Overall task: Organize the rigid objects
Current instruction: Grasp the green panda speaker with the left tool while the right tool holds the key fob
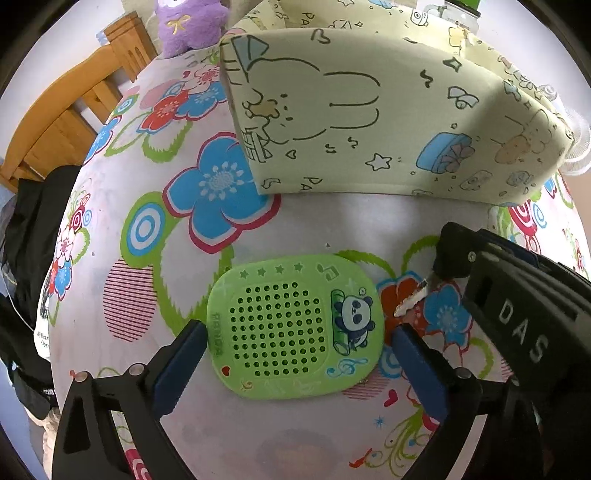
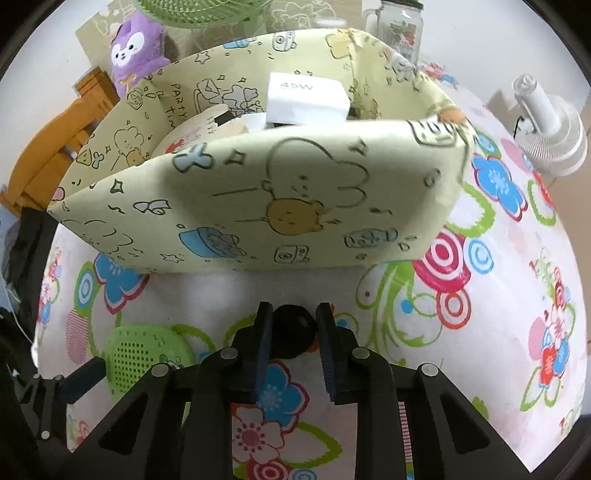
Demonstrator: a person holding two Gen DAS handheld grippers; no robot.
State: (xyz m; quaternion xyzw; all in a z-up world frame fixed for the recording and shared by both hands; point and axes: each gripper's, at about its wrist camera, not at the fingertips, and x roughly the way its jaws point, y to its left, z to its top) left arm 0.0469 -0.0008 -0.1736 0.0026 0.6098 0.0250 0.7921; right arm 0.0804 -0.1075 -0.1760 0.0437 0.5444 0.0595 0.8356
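A green panda speaker (image 1: 295,328) lies flat on the floral tablecloth, between the open fingers of my left gripper (image 1: 299,347), which straddles it without clear contact. It also shows in the right wrist view (image 2: 144,354). My right gripper (image 2: 295,332) is shut on a key with a black head (image 2: 295,328); its silver blade (image 1: 410,301) shows in the left wrist view, right of the speaker. A pale yellow cartoon-print fabric bin (image 2: 280,199) stands behind, holding a white 45W charger (image 2: 306,99) and other items.
A purple plush toy (image 2: 136,48) and a glass jar (image 2: 399,29) stand behind the bin. A white handheld fan (image 2: 550,129) lies at the right. A wooden chair (image 1: 66,125) is at the table's left edge, with dark cloth (image 1: 29,229) below it.
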